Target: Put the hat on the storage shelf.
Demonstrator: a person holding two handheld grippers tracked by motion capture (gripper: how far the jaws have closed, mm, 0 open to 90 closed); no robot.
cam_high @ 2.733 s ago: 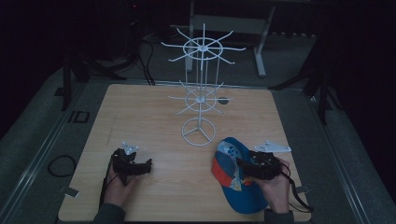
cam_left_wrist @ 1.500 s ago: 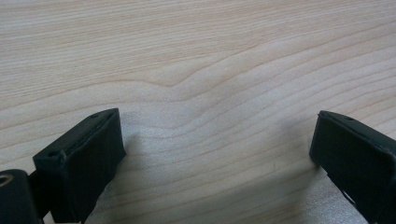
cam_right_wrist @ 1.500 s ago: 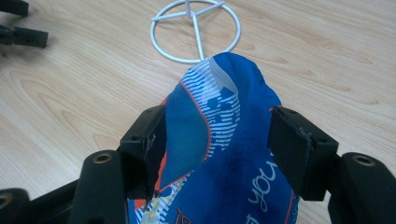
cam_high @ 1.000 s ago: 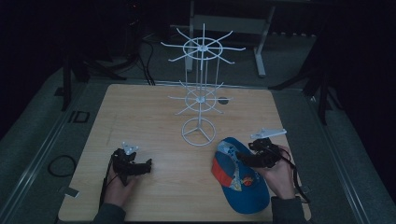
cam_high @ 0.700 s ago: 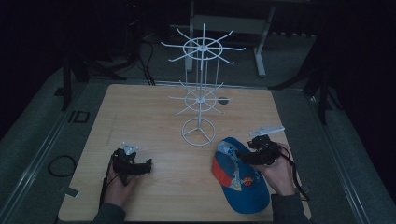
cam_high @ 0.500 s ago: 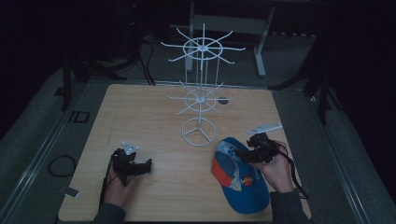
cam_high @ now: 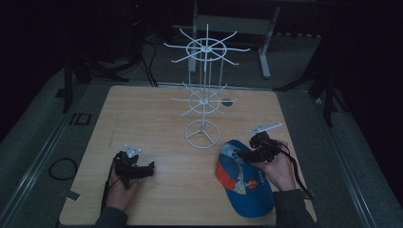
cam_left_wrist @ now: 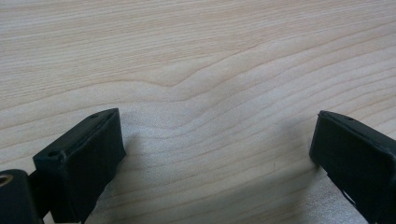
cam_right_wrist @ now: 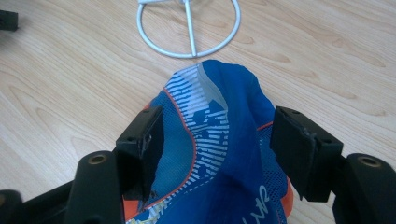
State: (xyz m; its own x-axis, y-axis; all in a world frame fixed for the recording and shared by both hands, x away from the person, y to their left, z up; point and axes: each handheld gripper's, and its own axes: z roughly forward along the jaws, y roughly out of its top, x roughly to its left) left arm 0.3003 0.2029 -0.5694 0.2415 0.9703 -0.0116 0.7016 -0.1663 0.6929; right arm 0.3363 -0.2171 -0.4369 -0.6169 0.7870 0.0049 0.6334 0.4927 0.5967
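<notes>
- Blue baseball cap with orange trim lies on the near right part of the wooden table, just near and right of the white wire display stand.
- Right gripper, held in the person's right hand, sits at the far end of the cap, pointing left.
- In the right gripper view the cap's bunched blue fabric rises between the two black jaws. The left jaw looks pressed against the mesh; the right jaw stands just beside the fold, contact there hard to judge. Jaws are part-way apart, not visibly clamped.
- The stand's ring base shows just beyond the cap in that view, on bare wood; cap and ring appear close but apart.
- Left gripper rests on the near left of the table, well apart from the cap, in the person's left hand.
- Left gripper view: jaws spread wide over plain wood grain, nothing between them.
- Stand upright at the table's middle, two tiers of wire arms, all bare.
</notes>
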